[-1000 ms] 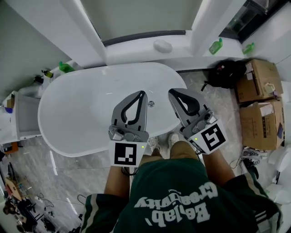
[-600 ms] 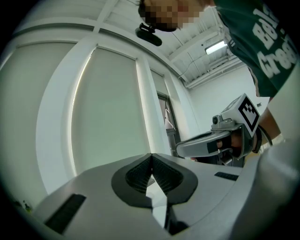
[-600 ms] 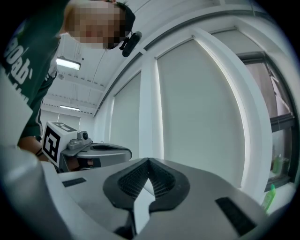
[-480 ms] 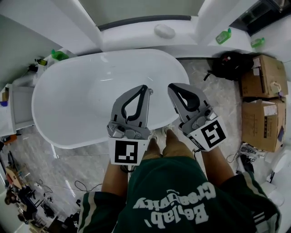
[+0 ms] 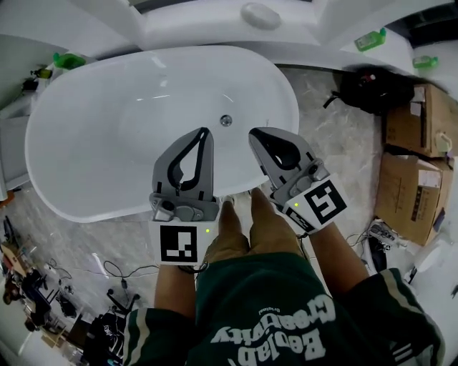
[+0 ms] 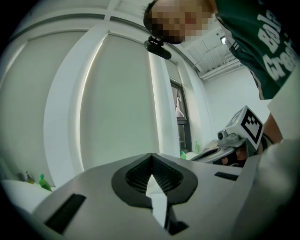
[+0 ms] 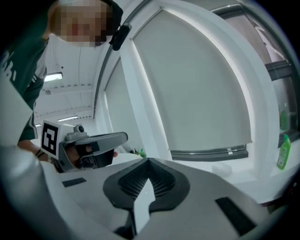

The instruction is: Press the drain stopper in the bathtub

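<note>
A white oval bathtub (image 5: 86,150) fills the upper left of the head view. Its small round metal drain stopper (image 5: 226,120) sits on the tub floor near the right end. My left gripper (image 5: 205,131) is shut and empty, held above the tub's near rim with its tip just short of the stopper. My right gripper (image 5: 253,134) is also shut and empty, beside it to the right. Both are apart from the stopper. In the left gripper view the jaws (image 6: 151,154) meet before a pale wall; in the right gripper view the closed tips (image 7: 148,160) point upward too.
Cardboard boxes (image 5: 426,121) and a black bag (image 5: 368,89) lie on the tiled floor at the right. Green bottles (image 5: 373,39) stand on the ledge behind the tub, with a white oval object (image 5: 261,14). Cables (image 5: 107,286) trail on the floor at lower left.
The head view has tilted down, so the tub sits lower and larger in it and the drain stopper shows clear of the left gripper's tip. Both grippers stay shut.
</note>
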A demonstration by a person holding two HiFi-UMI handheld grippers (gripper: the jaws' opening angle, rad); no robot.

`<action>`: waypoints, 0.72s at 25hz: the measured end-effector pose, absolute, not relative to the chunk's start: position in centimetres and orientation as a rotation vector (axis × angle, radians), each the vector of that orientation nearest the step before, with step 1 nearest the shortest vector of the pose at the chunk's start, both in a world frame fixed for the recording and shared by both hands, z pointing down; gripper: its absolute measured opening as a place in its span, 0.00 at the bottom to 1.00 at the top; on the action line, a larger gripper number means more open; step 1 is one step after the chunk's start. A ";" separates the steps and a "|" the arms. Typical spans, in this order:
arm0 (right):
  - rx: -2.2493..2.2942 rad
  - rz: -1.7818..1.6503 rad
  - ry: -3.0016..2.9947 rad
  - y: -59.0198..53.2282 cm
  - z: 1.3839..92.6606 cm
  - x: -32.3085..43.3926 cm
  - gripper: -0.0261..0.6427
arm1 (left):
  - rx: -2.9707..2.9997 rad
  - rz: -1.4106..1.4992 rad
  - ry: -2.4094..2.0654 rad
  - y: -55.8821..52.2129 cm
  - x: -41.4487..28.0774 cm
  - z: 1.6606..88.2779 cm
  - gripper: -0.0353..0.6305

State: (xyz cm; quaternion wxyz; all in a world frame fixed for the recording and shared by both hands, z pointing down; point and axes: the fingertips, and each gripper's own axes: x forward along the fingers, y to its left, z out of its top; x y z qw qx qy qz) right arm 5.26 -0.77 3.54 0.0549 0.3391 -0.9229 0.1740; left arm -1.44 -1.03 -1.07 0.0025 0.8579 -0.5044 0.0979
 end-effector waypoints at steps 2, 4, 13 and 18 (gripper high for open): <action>0.978 0.545 -2.782 -1.1 5.9 5.4 0.06 | 2.670 0.302 -1.600 -1.4 -1.1 0.3 0.07; 0.931 0.556 -2.763 -1.2 8.0 5.6 0.06 | 2.660 0.330 -1.613 -1.5 -0.7 2.0 0.07; 0.727 0.517 -2.637 -1.7 18.7 2.6 0.06 | 2.636 0.373 -1.628 -3.4 -2.0 12.0 0.06; 0.721 0.602 -2.515 -2.1 26.6 2.0 0.06 | 2.569 0.416 -1.578 -4.3 -3.6 18.9 0.06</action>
